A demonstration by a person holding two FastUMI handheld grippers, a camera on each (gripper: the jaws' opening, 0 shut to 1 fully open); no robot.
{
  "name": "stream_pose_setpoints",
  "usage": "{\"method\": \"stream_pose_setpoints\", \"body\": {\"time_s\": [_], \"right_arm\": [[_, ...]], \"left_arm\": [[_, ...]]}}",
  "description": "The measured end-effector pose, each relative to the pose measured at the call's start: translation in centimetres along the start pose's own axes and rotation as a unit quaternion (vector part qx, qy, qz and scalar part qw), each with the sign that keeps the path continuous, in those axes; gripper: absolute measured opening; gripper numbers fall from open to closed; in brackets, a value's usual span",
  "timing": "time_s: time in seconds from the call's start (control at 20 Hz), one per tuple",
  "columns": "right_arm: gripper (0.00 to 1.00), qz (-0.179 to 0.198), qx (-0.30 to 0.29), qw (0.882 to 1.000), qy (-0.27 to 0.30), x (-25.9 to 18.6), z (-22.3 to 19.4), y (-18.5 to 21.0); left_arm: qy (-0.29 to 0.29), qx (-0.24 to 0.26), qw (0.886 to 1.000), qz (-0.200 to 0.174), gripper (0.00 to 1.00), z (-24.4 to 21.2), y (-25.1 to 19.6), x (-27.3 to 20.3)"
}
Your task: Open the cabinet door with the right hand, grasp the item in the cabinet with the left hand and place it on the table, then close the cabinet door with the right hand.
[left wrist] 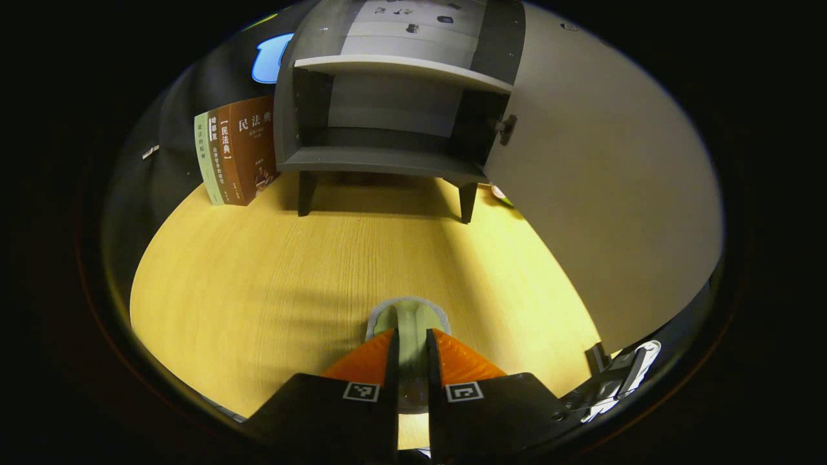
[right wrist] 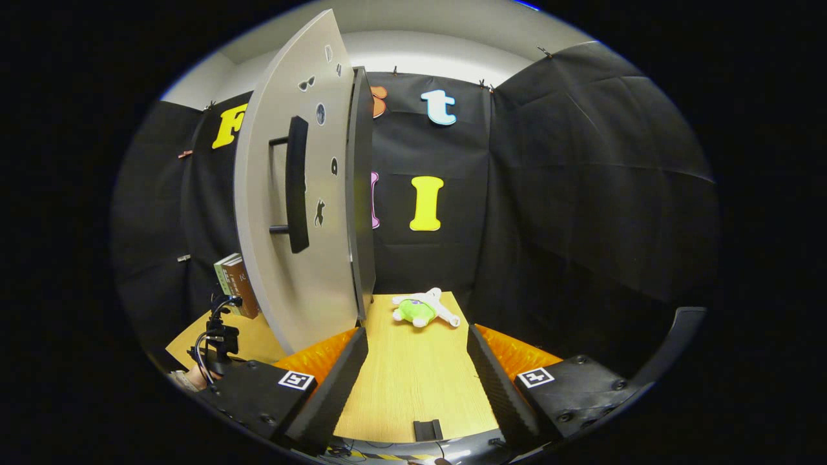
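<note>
The left gripper [left wrist: 411, 361] clamps a pale green item [left wrist: 408, 321] low over the table [left wrist: 258, 278] to set it down, while the right gripper [right wrist: 417, 361] waits open beside the swung-out door [right wrist: 303, 213], ready to close it.

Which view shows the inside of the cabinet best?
The left gripper view: it looks straight into the open cabinet, with its shelf and bare lower compartment lit and plain. The right gripper view shows the cabinet door swung open, seen from its outer face with the handle, which hides the interior.
</note>
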State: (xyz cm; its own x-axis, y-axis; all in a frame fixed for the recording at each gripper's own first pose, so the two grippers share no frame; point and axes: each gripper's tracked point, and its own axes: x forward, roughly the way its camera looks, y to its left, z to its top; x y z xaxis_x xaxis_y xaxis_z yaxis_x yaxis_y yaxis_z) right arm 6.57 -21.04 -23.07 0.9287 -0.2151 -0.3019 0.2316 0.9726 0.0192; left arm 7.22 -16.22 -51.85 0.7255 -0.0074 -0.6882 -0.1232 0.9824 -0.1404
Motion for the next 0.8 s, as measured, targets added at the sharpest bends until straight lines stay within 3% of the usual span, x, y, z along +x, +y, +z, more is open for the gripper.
{"method": "stream_pose_setpoints", "body": {"time_s": [0.5, 0.6, 0.7, 0.75, 0.8], "right_arm": [[0.98, 0.005, -0.006, 0.999, 0.041, 1.3, -2.9, -1.1], [0.98, 0.007, -0.006, 0.999, 0.049, 1.4, -3.4, -1.0], [0.98, 0.013, -0.002, 0.999, 0.052, 1.5, -3.5, -0.6], [0.98, 0.015, -0.001, 0.999, 0.052, 1.5, -3.5, -0.5], [0.98, 0.015, -0.001, 0.999, 0.051, 1.4, -3.4, -0.5]], "left_arm": [[-0.008, -0.028, 0.999, 0.024, 0.27, -1.8, 1.1, 3.1], [-0.012, -0.027, 0.999, 0.023, 0.22, -1.6, 1.0, 3.3], [-0.009, -0.021, 0.999, 0.025, 0.36, -1.7, 1.1, 2.9], [-0.007, -0.019, 0.999, 0.029, 0.48, -1.7, 1.4, 2.7], [-0.007, -0.019, 0.999, 0.037, 0.49, -1.7, 1.8, 2.4]]}}
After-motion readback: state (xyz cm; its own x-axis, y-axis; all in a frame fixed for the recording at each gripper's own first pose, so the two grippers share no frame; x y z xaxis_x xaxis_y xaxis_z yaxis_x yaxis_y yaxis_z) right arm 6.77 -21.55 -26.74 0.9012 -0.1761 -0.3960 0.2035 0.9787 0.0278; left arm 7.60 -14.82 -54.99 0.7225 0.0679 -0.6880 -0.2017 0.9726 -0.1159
